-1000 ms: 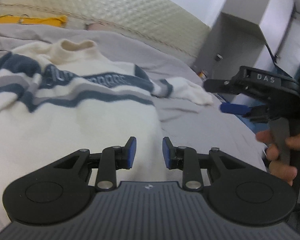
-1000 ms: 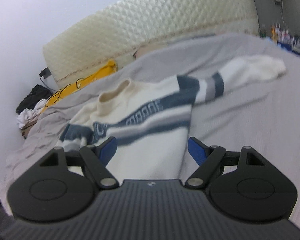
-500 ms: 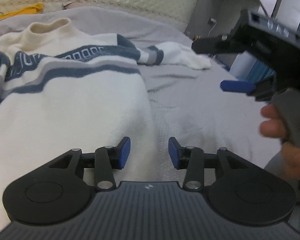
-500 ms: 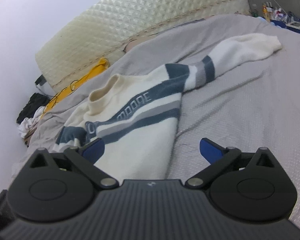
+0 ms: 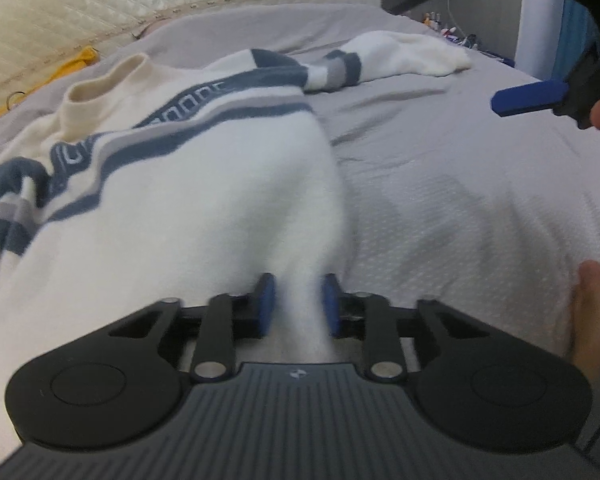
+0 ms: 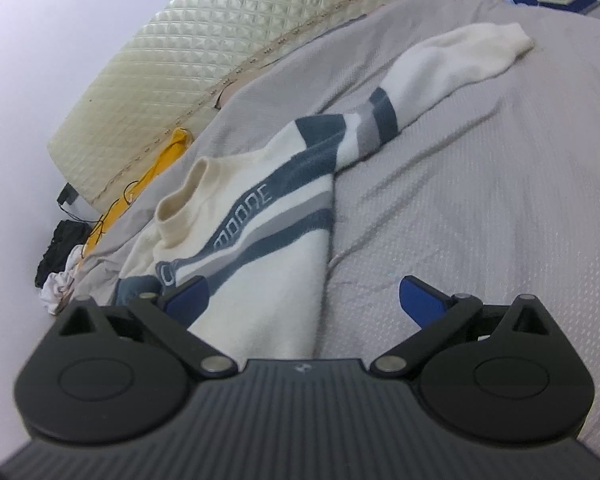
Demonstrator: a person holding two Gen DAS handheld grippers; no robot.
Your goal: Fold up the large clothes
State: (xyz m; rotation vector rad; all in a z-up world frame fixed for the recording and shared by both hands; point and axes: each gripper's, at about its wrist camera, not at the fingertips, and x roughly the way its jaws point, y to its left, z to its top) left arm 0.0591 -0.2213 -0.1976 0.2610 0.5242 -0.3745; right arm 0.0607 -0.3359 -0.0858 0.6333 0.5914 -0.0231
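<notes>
Grey bedspread (image 6: pixel 480 184) w/ quilted cream headboard (image 6: pixel 228 40) behind. Cream sweater (image 5: pixel 188 184) w/ navy/grey stripes lies flat on bed, one sleeve stretched toward far right. Left gripper (image 5: pixel 296 304) low at near hem edge, blue pads pinching a ridge of sweater fabric. Right gripper (image 6: pixel 304 300) held above bed, tilted, jaws spread wide, nothing between; hem edge below it.

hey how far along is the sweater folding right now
Barely begun. Done: nothing folded; the sweater lies spread on the bed, one sleeve stretched out. In hand: the left gripper pinches its near edge; the right gripper is open. Left: every fold.
</notes>
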